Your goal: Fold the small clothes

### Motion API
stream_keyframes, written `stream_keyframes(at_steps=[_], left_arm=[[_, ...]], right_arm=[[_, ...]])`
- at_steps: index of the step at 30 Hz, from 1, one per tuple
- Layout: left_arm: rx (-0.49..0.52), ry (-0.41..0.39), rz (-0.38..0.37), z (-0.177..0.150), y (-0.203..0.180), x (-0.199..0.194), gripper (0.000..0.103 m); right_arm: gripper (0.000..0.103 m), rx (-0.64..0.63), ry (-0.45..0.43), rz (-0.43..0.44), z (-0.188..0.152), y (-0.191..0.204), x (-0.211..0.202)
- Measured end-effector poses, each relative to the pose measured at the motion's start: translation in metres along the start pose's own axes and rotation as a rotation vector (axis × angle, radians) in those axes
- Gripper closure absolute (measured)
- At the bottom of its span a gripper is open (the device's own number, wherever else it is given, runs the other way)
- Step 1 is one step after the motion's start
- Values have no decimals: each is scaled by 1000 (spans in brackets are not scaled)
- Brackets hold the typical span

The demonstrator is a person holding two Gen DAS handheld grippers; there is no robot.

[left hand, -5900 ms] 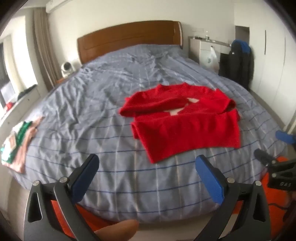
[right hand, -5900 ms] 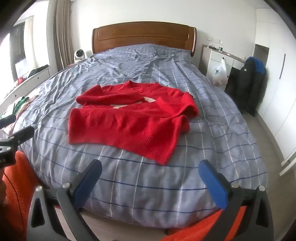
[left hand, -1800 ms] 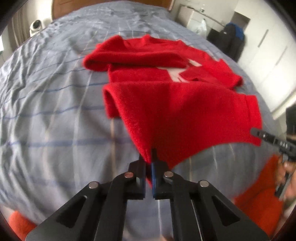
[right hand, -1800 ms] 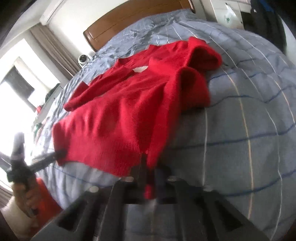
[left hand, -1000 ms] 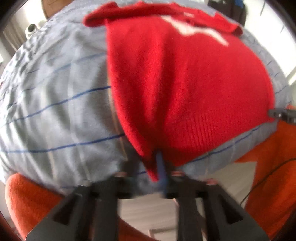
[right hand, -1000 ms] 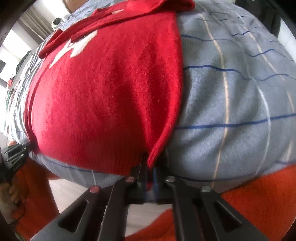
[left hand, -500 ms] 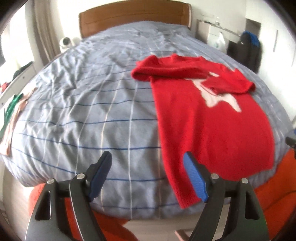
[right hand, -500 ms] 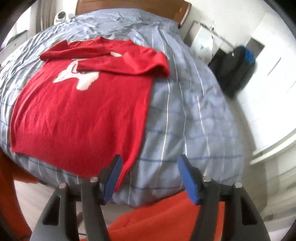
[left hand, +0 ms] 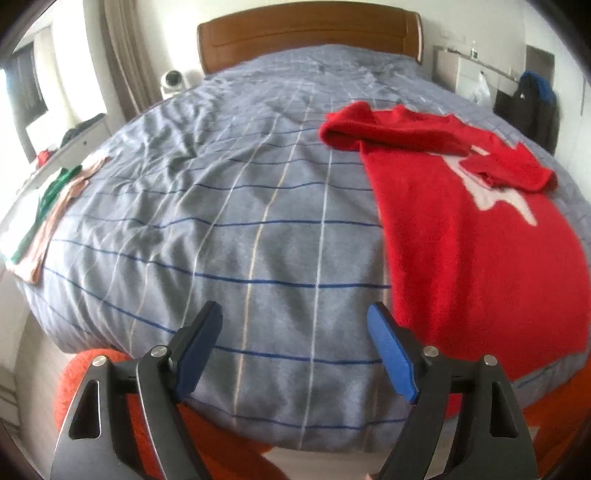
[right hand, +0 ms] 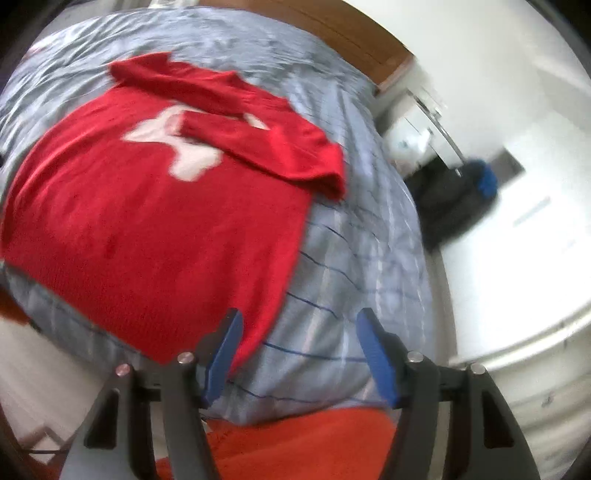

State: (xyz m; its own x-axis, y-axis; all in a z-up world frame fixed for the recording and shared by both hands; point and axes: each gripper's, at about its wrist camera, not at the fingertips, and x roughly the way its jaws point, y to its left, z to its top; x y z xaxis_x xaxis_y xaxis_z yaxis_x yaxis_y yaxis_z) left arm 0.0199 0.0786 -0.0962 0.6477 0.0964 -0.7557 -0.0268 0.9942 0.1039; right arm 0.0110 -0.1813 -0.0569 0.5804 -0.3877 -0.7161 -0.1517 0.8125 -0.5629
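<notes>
Both sets of jaws have just been opening and neither has anything between them right now. The left gripper (left hand: 295,347) has its blue pads spread wide over bare blue-grey checked duvet (left hand: 229,229) near the foot edge of the bed, with the red sweater (left hand: 476,236) lying just off to its right and not touching the pads. The right gripper (right hand: 299,350) is parted too, a bit less wide, hanging over the bed's foot corner; its left pad sits right in front of the sweater's (right hand: 155,221) lower right corner, but the view is blurry so I can't tell if it brushes the knit. The sweater is spread flat on the right half of the bed, hem reaching the foot edge, both sleeves folded across the chest over a white pattern. Left of it there's a big open stretch of duvet, wrinkled but free, running up to the wooden headboard (left hand: 310,33). At the far left edge lies a small pink and green garment (left hand: 48,214). Past the right side there's a dark jacket (right hand: 454,195) against the white wall.
</notes>
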Motion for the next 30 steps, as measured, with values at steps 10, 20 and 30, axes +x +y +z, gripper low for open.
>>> stream_keyframes(at_steps=[10, 20, 30], left_arm=[[19, 9, 5, -3, -5, 4, 20], [47, 4, 26, -5, -10, 3, 15], [73, 31, 51, -6, -12, 8, 15]], right_arm=[[39, -71, -6, 42, 14, 30, -3], [39, -68, 17, 73, 11, 35, 5], [39, 17, -38, 200, 7, 41, 1]])
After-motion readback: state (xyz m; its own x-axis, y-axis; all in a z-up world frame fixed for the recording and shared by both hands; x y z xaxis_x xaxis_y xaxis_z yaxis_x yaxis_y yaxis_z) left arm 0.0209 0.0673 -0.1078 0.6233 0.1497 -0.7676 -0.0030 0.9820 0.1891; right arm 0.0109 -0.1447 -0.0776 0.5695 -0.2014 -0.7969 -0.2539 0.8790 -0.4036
